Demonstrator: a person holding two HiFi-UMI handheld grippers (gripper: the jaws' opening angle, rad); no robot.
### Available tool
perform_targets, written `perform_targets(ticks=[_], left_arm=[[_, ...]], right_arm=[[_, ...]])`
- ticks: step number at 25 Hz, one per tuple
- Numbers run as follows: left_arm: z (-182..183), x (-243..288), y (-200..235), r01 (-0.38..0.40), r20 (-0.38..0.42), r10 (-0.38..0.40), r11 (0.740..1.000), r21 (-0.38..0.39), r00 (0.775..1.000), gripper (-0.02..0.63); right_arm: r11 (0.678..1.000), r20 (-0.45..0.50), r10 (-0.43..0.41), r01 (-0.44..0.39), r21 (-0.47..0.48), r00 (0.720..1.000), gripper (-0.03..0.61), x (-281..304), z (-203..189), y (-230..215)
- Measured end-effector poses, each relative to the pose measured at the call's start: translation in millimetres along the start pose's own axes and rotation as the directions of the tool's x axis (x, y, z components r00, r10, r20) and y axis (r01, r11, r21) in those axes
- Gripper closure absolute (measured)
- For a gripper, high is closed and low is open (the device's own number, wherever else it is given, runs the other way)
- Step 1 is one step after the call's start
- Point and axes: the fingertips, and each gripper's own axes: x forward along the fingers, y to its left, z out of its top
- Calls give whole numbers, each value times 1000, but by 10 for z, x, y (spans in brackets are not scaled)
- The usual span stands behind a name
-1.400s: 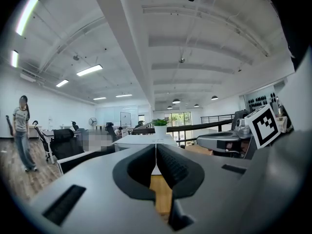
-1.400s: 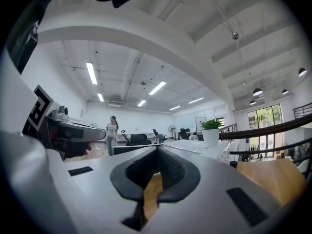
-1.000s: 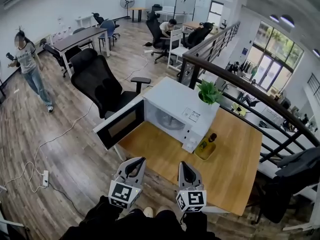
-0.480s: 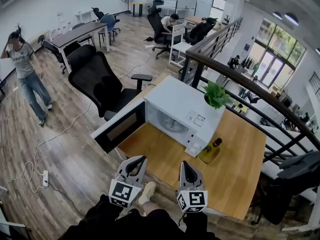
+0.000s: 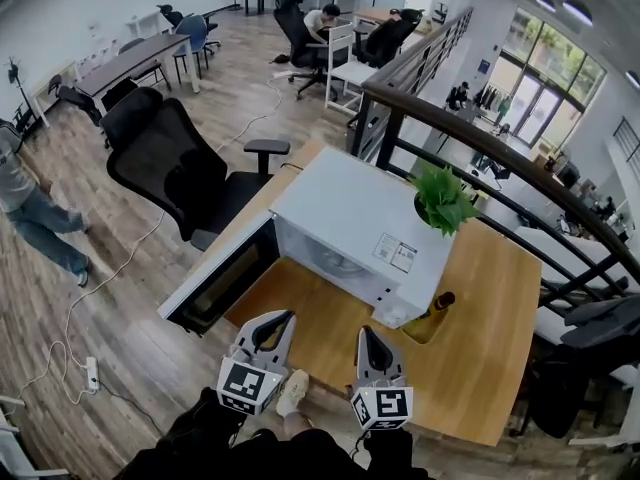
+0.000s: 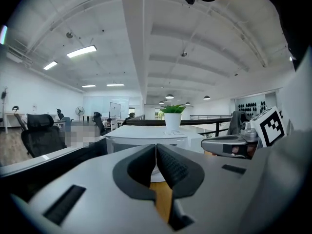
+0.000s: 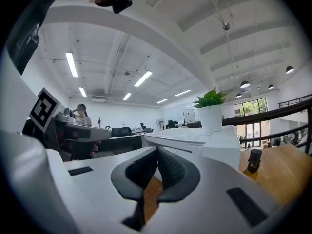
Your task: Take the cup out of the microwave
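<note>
A white microwave [image 5: 350, 218] stands on the wooden table [image 5: 480, 358] with its door [image 5: 215, 280] swung open to the left. Its cavity [image 5: 330, 258] faces me, and I cannot make out a cup in it. My left gripper [image 5: 274, 321] and right gripper [image 5: 368, 334] hover side by side over the table's near edge, in front of the cavity. Both are shut with nothing between the pads. In the left gripper view the left gripper [image 6: 156, 152] points at the microwave [image 6: 146, 136]. The right gripper [image 7: 157, 156] does too, in the right gripper view.
A potted plant [image 5: 442, 200] sits on the microwave's right corner. A dark-capped bottle [image 5: 437, 308] stands in a small tray beside the microwave's right front. A black office chair [image 5: 165, 163] stands left of the table, a railing [image 5: 480, 148] behind it. A person [image 5: 25, 208] is at the far left.
Both grippers and the view have moved closer to the table and microwave, which now looks larger. The person at the left has walked further towards the left edge.
</note>
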Motion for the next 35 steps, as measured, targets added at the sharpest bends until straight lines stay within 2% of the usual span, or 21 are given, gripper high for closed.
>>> perform_targets(ticks=[9,21,28,29,31,35], left_arm=[[-401,747,411,75,-66,-76,997,-22,995,586],[-944,1558,608,162,-134,-168,986,-49,977,586],[-1105,1961,667,212,-160,-218,976,-57,963,584],[-1122,2003,658,231,-162,-238,971,-63,958,578],[-1160,2089,625,271,-169,-280,960,-70,945,464],[-1244,2245,616,288,-186,-297,955,-71,937,445]], right_arm=[[997,-69,-59,62,40,996,563,668,-429,-202],[990,-139,-108,119,76,984,563,1180,-962,-482],[991,-163,-106,118,70,981,563,1316,-1099,-605],[990,-169,-111,124,69,979,563,1324,-1106,-624],[987,-179,-127,143,79,976,563,1327,-1123,-672],[984,-189,-135,153,85,973,563,1362,-1130,-722]])
